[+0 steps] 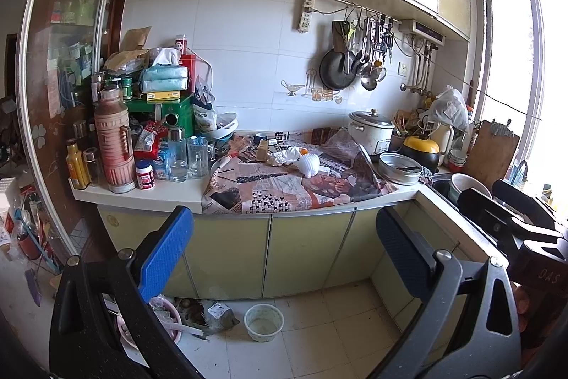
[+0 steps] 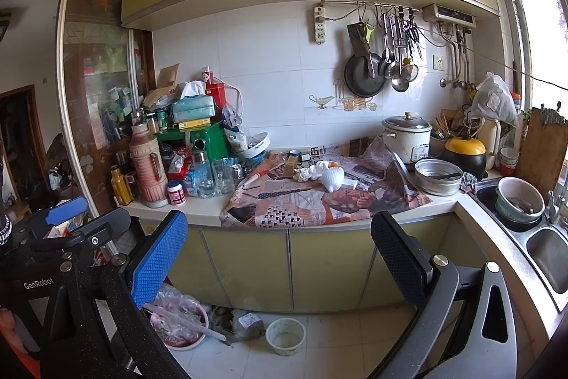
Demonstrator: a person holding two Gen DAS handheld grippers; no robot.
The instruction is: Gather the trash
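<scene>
Crumpled white paper and a white foam net [image 1: 308, 164] [image 2: 329, 176] lie on newspaper [image 1: 284, 187] [image 2: 301, 201] spread over the kitchen counter. A small brown box [image 1: 262, 150] [image 2: 290, 166] stands just left of the crumpled paper. My left gripper [image 1: 284, 237] hangs open in front of the lower cabinets, well short of the counter, nothing between its fingers. My right gripper [image 2: 280, 244] is open too, at a similar distance, empty. The left gripper [image 2: 71, 226] also shows at the left of the right wrist view.
Bottles, jars, a thermos [image 1: 113, 144] and stacked boxes crowd the counter's left. A rice cooker [image 2: 406, 135], metal pan [image 2: 438, 176] and sink [image 2: 546, 251] with bowls sit right. On the floor stand a white tub [image 2: 285, 336] and a pink basin [image 2: 179, 322] of scraps.
</scene>
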